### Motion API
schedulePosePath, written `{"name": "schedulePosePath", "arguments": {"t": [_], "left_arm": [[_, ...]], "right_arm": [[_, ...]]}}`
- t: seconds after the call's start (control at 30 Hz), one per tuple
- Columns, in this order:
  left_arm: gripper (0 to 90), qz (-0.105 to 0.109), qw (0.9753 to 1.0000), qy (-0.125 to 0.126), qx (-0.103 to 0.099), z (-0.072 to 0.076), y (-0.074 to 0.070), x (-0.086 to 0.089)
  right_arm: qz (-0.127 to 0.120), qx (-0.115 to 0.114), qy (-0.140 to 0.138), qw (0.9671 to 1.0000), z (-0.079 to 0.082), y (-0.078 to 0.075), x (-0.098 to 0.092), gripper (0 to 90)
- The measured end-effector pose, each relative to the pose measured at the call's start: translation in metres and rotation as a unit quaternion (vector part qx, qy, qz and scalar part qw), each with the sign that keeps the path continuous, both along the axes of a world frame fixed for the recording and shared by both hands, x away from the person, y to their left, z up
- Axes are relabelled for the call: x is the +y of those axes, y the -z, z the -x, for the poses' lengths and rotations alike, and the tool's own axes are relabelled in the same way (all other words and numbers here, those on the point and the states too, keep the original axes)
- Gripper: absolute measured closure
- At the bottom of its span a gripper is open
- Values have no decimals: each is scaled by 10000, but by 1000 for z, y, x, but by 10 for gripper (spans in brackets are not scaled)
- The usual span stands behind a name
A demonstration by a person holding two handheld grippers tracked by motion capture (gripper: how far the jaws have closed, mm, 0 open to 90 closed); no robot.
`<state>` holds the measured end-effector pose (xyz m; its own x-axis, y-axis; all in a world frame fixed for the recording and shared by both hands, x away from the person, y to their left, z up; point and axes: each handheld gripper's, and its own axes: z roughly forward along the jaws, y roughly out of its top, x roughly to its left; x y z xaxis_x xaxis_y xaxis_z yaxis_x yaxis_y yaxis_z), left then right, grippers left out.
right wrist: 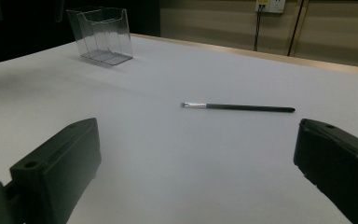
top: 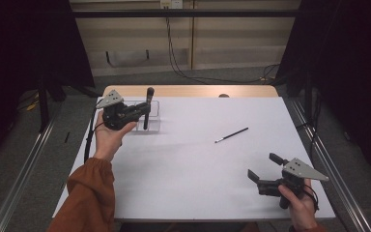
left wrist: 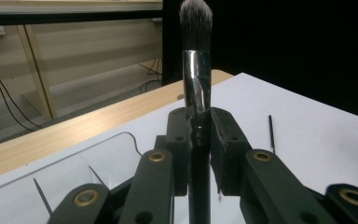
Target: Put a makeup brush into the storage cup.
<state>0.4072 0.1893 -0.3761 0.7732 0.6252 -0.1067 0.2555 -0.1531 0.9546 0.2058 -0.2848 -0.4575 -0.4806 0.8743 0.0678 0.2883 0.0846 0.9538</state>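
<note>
- Premises: a recording or test laboratory — not a home, shop or kitchen.
- Work surface: one table [top: 198, 164] under a plain white sheet, its wooden edge [top: 193, 91] bare at the far side.
- Surroundings: black curtains [top: 348, 58] hang to left and right, closing off the bay.
- Floor: grey carpet, with metal rails [top: 24, 164] running along both sides of the table.
- Back wall: pale panelling with a wall socket [right wrist: 271, 5]; loose black cables [top: 183, 67] trail from it down to the floor.
- Equipment: each hand carries an instrumented gripper, left gripper [top: 147, 110] and right gripper [top: 265, 166] — purpose-built rig, cabled.
</note>
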Motion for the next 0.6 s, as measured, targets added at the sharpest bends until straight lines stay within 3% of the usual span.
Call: {"name": "schedulePosePath", "arguments": {"t": [0.27,0.6], "left_arm": [[788,85,9995,-231,-214,-16,-8,-1],[788,142,9991,-368,-175,-30,-10,-8]], "right_arm": [[0,-1,4,10000,0,0,0,1],[2,1,-4,10000,0,0,0,1]]}}
